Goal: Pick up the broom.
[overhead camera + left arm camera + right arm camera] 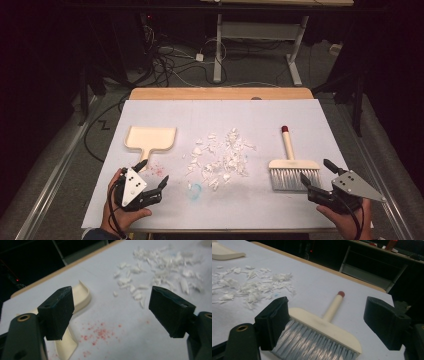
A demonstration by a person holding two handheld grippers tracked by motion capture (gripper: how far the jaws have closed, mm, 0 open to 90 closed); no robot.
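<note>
Both grippers, left [153,175] and right [316,176], jaws released; straddle brush [322,326] handle squarely, then clench.

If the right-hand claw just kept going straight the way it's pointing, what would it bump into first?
Most likely the brush: its bristles lie right between the right gripper's open fingers, with the handle pointing away beyond.

A white-legged desk frame [260,37] stands at top centre of the high view, tangled cables [170,60] lie on the grey floor [65,150] to its left, and pink specks [159,170] and a blue smudge [195,190] mark the sheet lower centre-left.
</note>
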